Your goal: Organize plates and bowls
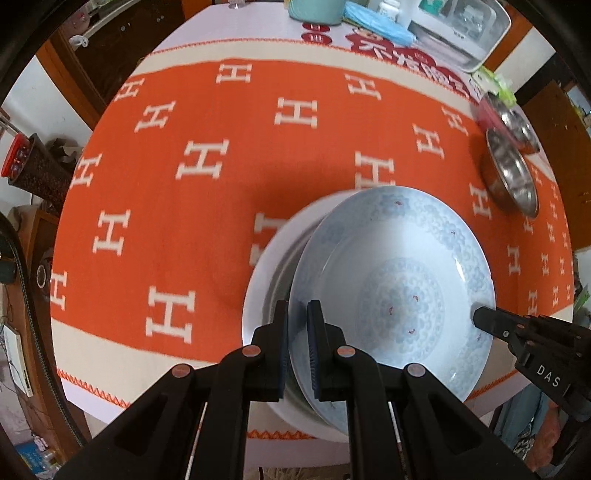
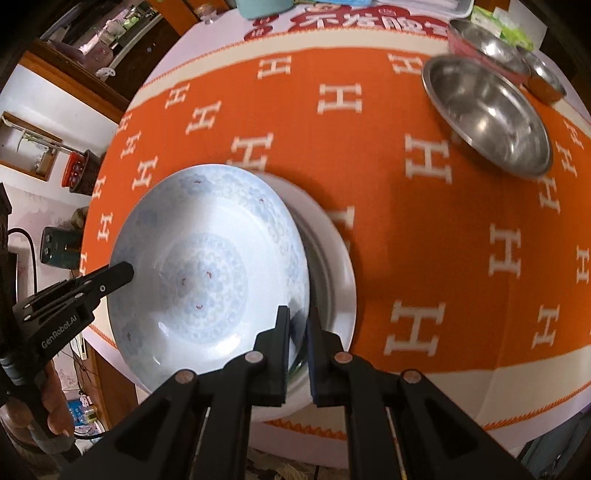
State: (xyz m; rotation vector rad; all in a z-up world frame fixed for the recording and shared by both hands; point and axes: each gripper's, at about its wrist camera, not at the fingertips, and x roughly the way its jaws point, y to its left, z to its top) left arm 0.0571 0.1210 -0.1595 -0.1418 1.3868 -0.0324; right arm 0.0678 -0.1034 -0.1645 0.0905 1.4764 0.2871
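Observation:
A pale blue patterned plate is held tilted just above a plain white plate on the orange tablecloth. My left gripper is shut on the blue plate's left rim. My right gripper is shut on its right rim; the blue plate and the white plate show in the right wrist view too. The right gripper's fingertip shows in the left wrist view, the left gripper's fingertip in the right wrist view.
A large steel bowl sits at the far right with smaller steel bowls behind it. A teal pot, a blue bag and a white tray stand at the table's far edge.

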